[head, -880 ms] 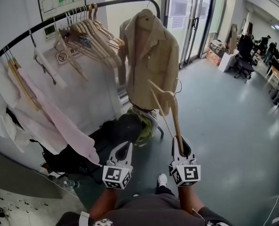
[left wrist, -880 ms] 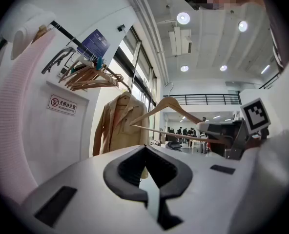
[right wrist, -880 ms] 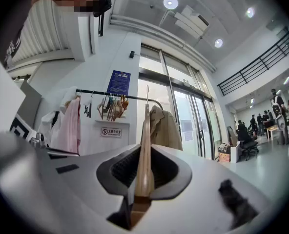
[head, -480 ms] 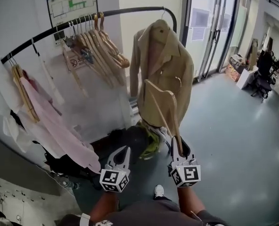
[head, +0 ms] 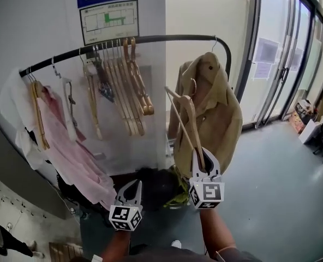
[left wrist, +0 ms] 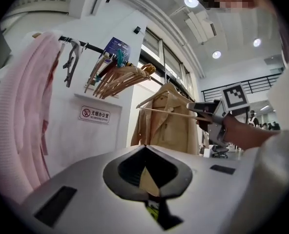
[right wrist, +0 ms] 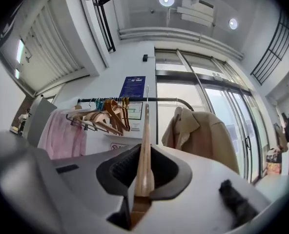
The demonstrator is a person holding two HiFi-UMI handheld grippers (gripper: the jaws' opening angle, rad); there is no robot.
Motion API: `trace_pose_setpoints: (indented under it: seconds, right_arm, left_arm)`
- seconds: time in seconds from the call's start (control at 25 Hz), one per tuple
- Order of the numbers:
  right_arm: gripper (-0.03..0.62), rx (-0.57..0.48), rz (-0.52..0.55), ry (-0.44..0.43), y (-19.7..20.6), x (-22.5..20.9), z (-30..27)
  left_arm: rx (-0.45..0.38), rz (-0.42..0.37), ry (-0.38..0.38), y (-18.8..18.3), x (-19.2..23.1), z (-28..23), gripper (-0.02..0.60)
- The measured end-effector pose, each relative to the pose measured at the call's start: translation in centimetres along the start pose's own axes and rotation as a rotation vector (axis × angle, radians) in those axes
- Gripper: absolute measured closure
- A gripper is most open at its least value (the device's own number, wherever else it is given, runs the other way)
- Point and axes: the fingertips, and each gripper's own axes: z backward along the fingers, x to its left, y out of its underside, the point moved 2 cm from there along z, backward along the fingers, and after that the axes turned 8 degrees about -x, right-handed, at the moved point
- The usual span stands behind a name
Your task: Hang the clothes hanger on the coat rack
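Wooden clothes hanger clamped between right gripper jaws; left gripper jaws together, empty.

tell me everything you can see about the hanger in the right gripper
The wooden hanger is pale bare wood with no clothing on it: two sloping arms, a thin crossbar, a metal hook on top. The right gripper is shut on the end of one arm, so it stands tilted, its other arm pointing left in the head view. It is held in the air below the coat rack's rail, in front of the beige jacket, not yet hung.
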Motion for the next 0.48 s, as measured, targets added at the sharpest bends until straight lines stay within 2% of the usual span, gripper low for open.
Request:
trace_pose_setpoints:
  seconds: [0.2, 0.36, 0.48]
  right_arm:
    - [0.537, -0.029, -0.018, -0.044, -2.0, 0.5, -6.4]
    - [0.537, -0.038, 0.016, -0.038, -4.0, 1.1, -10.4]
    - [0.537, -0.04, 0.059, -0.036, -5.2, 1.6, -13.0]
  left_arm:
    - [0.009, -0.027, -0.07, -0.1, 1.4, 0.3, 0.577]
    - [0.017, -0.039, -0.077, -0.3, 2.7, 0.6, 0.577]
    - [0.005, 0.004, -0.085, -0.9, 3.9, 1.5, 0.577]
